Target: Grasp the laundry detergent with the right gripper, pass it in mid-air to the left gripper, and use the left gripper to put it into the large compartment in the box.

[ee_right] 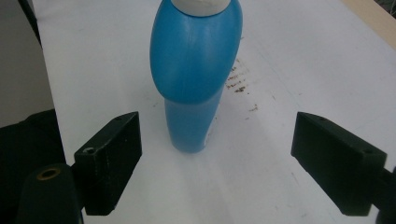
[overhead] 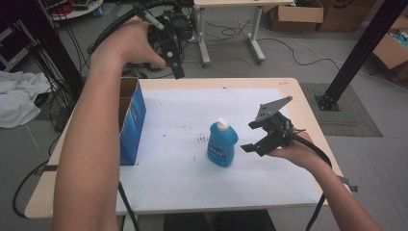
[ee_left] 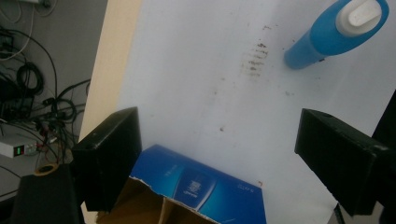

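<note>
High view: at the left of the counter [overhead: 298, 103], which is covered with a white sheet [overhead: 183, 183], stands a blue carton [overhead: 131, 122] with its brown top flaps open, close to the left edge. Above and behind it the left gripper [overhead: 174, 60] is held up in the air off the far edge, its jaws pointing down; from the left gripper view they stand wide apart with nothing between them, looking down on the carton's torn open top [ee_left: 187, 186] and the sheet beyond. Some brown specks [overhead: 201, 139] mark the sheet near the middle. Just right of them a blue bottle [overhead: 222, 143] with a white cap [overhead: 222, 124] stands upright on the sheet, well apart from the carton. Right of the bottle, near it but not touching, the right gripper [overhead: 250, 136] is held low over the counter with its grey plate on top, aimed at the bottle. In the right gripper view its jaws are spread wide, and the bottle [ee_right: 194, 79] stands ahead between their lines, clear of both.
</note>
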Action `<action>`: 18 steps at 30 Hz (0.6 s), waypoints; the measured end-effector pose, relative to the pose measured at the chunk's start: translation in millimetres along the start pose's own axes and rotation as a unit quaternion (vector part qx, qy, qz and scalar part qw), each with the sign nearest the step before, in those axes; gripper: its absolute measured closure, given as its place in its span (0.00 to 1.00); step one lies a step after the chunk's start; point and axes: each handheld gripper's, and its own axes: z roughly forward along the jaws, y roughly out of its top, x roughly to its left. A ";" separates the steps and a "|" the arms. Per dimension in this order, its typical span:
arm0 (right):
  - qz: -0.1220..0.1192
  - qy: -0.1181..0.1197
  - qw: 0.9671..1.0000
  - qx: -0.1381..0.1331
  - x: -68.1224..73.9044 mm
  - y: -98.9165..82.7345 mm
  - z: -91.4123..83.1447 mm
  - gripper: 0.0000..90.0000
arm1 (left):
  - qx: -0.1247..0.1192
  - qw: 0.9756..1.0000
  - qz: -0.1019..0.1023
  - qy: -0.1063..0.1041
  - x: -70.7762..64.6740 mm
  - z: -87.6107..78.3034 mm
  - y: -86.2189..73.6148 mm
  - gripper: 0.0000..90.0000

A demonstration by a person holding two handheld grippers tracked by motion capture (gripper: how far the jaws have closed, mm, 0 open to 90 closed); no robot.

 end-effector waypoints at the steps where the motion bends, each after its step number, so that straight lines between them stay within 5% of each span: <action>1: 0.003 0.000 1.000 -0.002 0.5 0.1 1.4 0.17 | 0.003 1.000 0.003 0.000 0.3 -0.2 -0.1 0.17; 18: 0.014 0.008 1.000 -0.008 6.6 4.1 32.3 0.17 | 0.008 1.000 0.000 -0.003 -0.2 3.8 -0.3 0.17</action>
